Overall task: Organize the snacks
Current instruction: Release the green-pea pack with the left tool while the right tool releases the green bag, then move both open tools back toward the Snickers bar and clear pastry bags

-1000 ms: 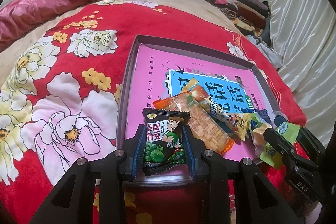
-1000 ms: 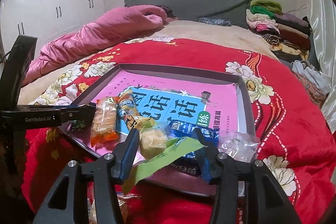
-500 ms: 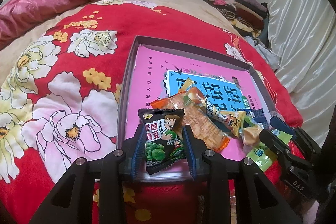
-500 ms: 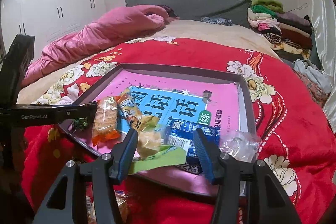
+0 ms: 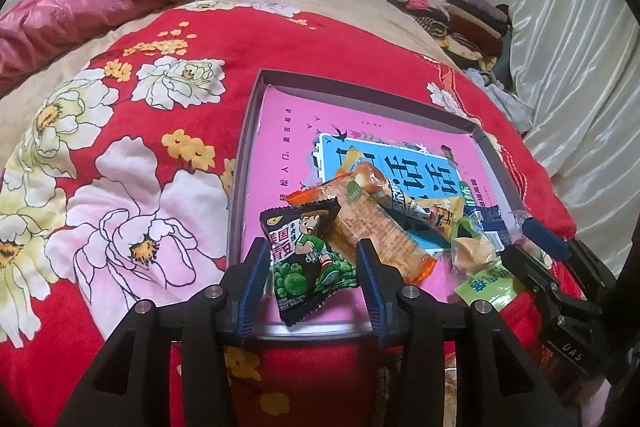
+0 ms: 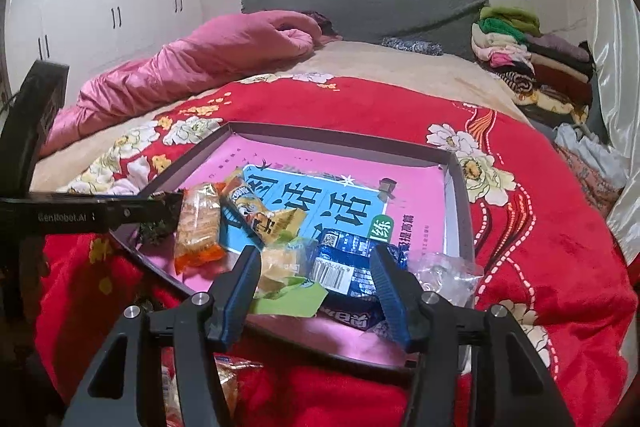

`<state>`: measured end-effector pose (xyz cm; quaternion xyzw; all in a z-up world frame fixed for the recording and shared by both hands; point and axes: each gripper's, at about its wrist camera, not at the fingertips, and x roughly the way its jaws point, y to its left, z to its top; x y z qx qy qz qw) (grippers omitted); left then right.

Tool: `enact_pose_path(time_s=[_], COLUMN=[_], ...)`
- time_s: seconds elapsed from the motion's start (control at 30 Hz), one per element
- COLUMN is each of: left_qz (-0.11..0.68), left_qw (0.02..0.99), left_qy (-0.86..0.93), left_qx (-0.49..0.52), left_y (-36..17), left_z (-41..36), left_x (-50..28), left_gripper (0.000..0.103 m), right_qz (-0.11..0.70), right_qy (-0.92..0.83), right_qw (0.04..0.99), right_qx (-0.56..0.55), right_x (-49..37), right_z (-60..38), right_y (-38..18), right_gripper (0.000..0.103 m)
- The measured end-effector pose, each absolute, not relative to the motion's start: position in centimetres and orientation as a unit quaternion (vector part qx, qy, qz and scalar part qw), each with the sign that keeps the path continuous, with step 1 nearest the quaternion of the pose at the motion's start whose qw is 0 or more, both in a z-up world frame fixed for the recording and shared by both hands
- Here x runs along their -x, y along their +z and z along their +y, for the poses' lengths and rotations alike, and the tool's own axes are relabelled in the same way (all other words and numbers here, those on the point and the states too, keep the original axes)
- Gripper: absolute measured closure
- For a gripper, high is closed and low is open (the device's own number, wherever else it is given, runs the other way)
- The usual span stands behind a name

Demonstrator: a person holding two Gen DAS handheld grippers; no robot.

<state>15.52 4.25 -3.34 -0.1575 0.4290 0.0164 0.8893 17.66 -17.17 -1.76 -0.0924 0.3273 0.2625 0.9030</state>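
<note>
A grey-rimmed tray (image 5: 240, 167) (image 6: 340, 135) with a pink and blue printed bottom lies on the red flowered blanket. My left gripper (image 5: 311, 247) is at its near edge, jaws opening. The black-and-green pea packet (image 5: 308, 259) lies between the fingers with small gaps on both sides. It leans on an orange cracker packet (image 5: 372, 235) (image 6: 198, 223). My right gripper (image 6: 316, 253) is also opening over the tray's near right part. A light green packet (image 6: 288, 301) and a blue packet (image 6: 348, 267) lie loose between its fingers.
A clear wrapper (image 6: 444, 271) sits in the tray's right corner. More snack packets (image 6: 224, 379) lie on the blanket below the tray. A pink quilt (image 6: 208, 63) is at the back left, folded clothes (image 6: 520, 55) at the back right, and a white curtain (image 5: 580, 87) on the right.
Both grippers' jaws have widened. The pea packet has settled into the tray, free of the left pads. The light green packet has dropped from the right gripper onto the tray's edge.
</note>
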Motion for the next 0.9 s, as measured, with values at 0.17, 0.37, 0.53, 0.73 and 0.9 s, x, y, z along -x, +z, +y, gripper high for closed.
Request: enact_pose_path(time_s=[0.17,0.37,0.53,0.73,0.9], left_qz=[0.428,0.429,0.430,0.427,0.427], left_qw=[0.890,0.889,0.888,0.891,0.892], left_qy=[0.017,0.016,0.013,0.008,0.006], left_qx=[0.159,0.160,0.160,0.156,0.152], left_y=[-3.2,-3.1,-3.0,-2.4,-2.2], left_z=[4.6,4.7,4.6,4.2,4.0], left_x=[-15.3,-14.9,-14.8,-14.6,-14.5], left_gripper=[0.052,0.050,0.047,0.044,0.043], right_qz=[0.327,0.334,0.332,0.333,0.330], right_qy=[0.271,0.274,0.281,0.276,0.265], right_qw=[0.899,0.890,0.885,0.889,0.892], right_qx=[0.104,0.143,0.166,0.154,0.156], right_x=[-17.2,-16.8,-16.5,-17.0,-17.2], right_z=[-17.0,-15.7,-14.6,-14.5,-14.2], right_y=[-1.8,-2.7,-3.2,-3.6,-4.0], right_gripper=[0.046,0.046,0.046,0.046,0.045])
